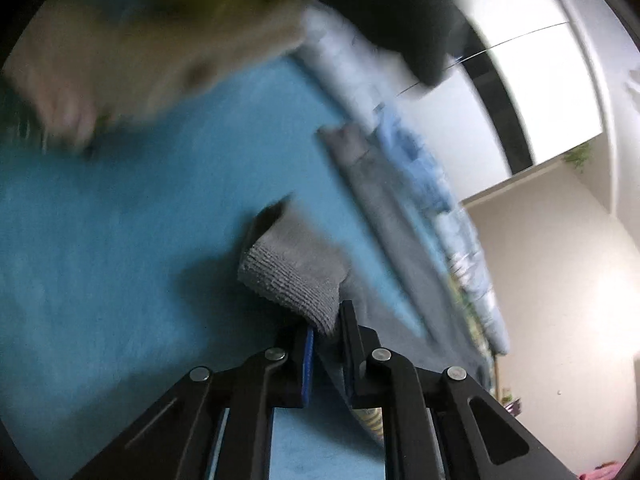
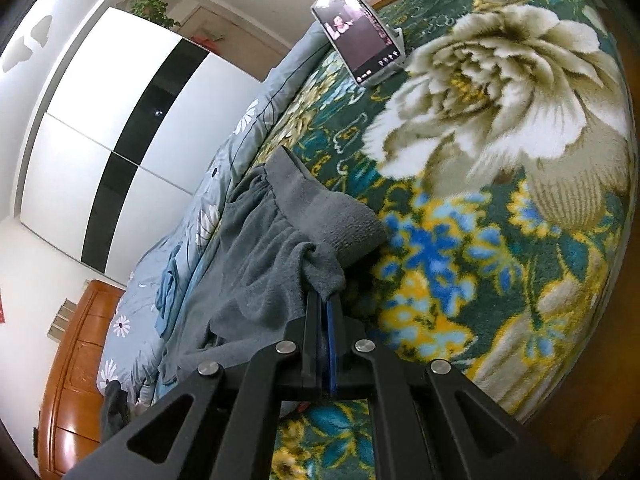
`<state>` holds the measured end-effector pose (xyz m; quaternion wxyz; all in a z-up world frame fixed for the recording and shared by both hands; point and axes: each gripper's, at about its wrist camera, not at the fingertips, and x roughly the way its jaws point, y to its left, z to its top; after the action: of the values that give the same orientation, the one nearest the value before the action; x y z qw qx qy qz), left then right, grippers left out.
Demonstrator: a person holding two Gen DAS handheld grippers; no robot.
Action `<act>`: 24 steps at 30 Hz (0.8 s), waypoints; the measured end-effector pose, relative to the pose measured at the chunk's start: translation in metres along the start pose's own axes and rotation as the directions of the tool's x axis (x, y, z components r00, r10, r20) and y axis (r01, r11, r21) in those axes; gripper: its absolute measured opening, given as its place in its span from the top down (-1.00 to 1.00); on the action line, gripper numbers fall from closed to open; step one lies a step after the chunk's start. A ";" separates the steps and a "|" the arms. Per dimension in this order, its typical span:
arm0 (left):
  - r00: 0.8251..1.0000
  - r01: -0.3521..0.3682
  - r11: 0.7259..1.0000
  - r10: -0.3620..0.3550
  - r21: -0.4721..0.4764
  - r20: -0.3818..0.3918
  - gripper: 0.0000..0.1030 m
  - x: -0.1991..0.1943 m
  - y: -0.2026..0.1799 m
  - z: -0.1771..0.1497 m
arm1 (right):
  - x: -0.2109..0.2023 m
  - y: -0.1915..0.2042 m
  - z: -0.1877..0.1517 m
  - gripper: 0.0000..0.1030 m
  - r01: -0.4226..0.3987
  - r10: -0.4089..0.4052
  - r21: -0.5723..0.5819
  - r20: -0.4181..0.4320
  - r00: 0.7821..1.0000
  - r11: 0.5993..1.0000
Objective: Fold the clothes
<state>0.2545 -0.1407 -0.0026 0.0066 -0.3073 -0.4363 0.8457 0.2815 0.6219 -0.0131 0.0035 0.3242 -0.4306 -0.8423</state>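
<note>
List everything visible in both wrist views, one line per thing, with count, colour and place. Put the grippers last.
Grey fleece trousers: one, grey, bunched on the blanket, ribbed cuff and waistband pinched by the grippers.
Floral plush blanket: one, dark green with cream, yellow and blue flowers, covering the bed.
Pale blue flowered quilt: one, along the bed's far edge.
Teal fabric surface: one, blurred, under the left gripper; cannot tell what it is.
Phone on a white stand: one, screen lit, on the blanket.
Wardrobe: one, white with black panels, by the wall.
Potted plant: one, green, atop the wardrobe.
Wooden cabinet: one, orange-brown, beside the bed.
Left gripper: black, shut on the cuff.
Right gripper: black, shut on the trousers.
</note>
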 end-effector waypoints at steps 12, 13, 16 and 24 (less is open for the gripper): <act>0.992 -0.124 0.990 0.122 -0.062 -0.030 0.77 -0.001 0.049 -0.012 | -0.025 -0.004 -0.010 1.00 -0.052 0.053 -0.008 0.055 0.997 0.999; 0.992 -0.125 0.990 0.124 -0.058 -0.033 0.76 -0.001 0.049 -0.012 | -0.023 -0.006 -0.011 0.98 -0.052 0.052 -0.001 0.047 0.998 0.999; 0.992 -0.123 0.991 0.121 -0.053 -0.037 0.76 -0.001 0.050 -0.010 | -0.016 -0.014 -0.015 0.95 -0.053 0.052 0.018 0.025 0.998 0.998; 0.991 -0.123 0.989 0.119 -0.076 -0.065 0.70 0.000 0.062 -0.012 | 0.008 -0.023 -0.024 0.25 -0.057 0.059 0.061 -0.029 0.998 0.996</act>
<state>0.2768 -0.1706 -0.0536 -0.0439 -0.3587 -0.4499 0.8167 0.2953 0.6163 -0.0440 0.0248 0.3246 -0.4650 -0.8233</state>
